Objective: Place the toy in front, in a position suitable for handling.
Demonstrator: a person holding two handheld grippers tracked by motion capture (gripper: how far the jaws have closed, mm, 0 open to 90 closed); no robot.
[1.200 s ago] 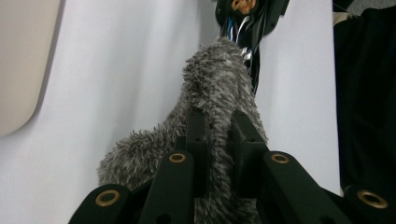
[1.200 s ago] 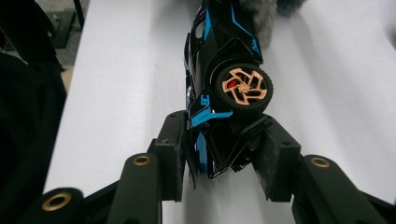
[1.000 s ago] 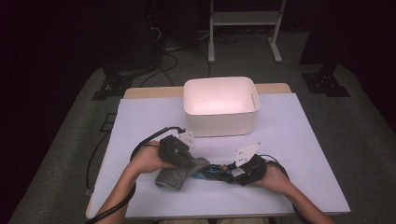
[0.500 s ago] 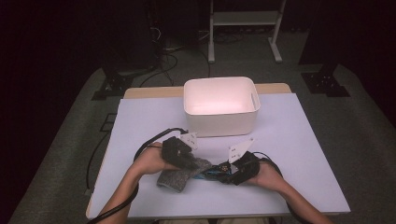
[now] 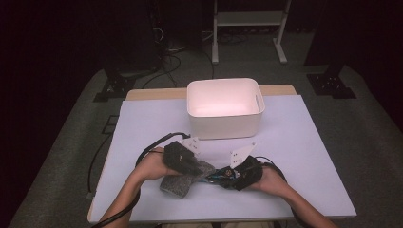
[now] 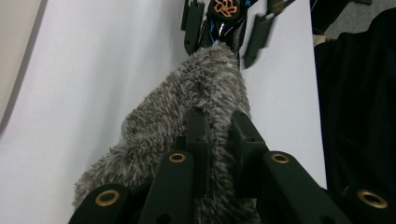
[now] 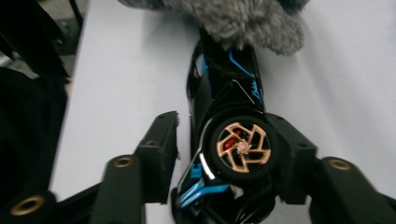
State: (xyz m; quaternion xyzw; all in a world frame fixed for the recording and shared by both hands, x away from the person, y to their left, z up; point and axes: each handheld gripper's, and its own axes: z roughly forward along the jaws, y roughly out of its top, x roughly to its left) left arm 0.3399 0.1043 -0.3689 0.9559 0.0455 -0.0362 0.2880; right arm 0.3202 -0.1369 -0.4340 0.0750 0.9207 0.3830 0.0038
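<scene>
Soft, light fuzzy grey cloth (image 6: pixel 196 102) stays pinched in the left gripper (image 6: pixel 219 126), while the right gripper (image 7: pixel 219 149), jaws apart, straddles the rigid black-and-blue toy car (image 7: pixel 229 93), low in frame, best gripped across its body.

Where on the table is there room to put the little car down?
Bare table lies left of the white bin, and more to its right, out to the table edge. The near middle is crowded: the left gripper pinches the fluffy grey cloth there, against the toy car between the right gripper jaws.
</scene>
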